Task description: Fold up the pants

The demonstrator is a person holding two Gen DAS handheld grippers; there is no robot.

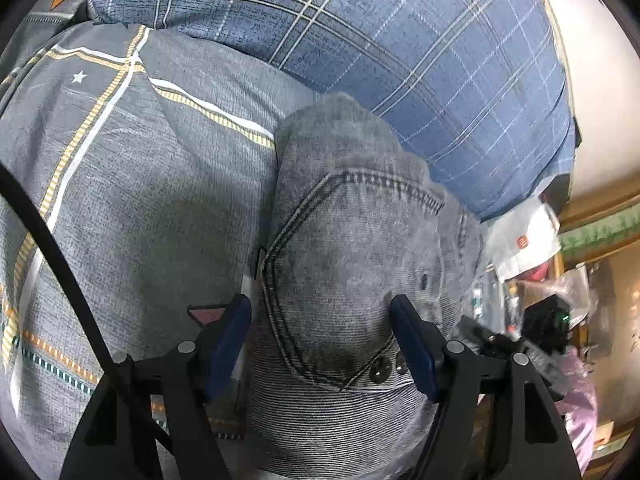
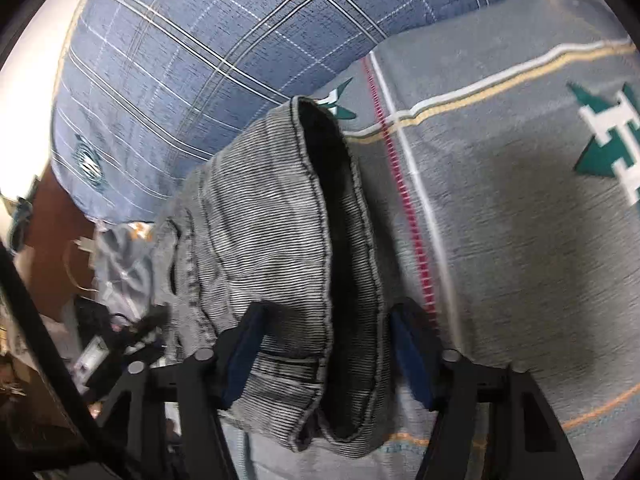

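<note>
Both grippers have pants [image 1: 352, 264] between their jaws, yet neither bite looks sure to me. The left gripper [image 1: 320, 344] stands spread around the pocket end, pads barely meeting denim; the right gripper [image 2: 324, 352] straddles the gaping waistband, spread wide too. If either lifts without closing properly, I reckon the heavy cloth slides out and the fold collapses. One layer alone could get caught, dragging the rest crooked. Pants lie on the grey bedspread [image 1: 152, 200], near the blue pillow [image 1: 420, 60]: faded grey denim, bunched, stitched back pocket showing, rivets near the left pads.
</note>
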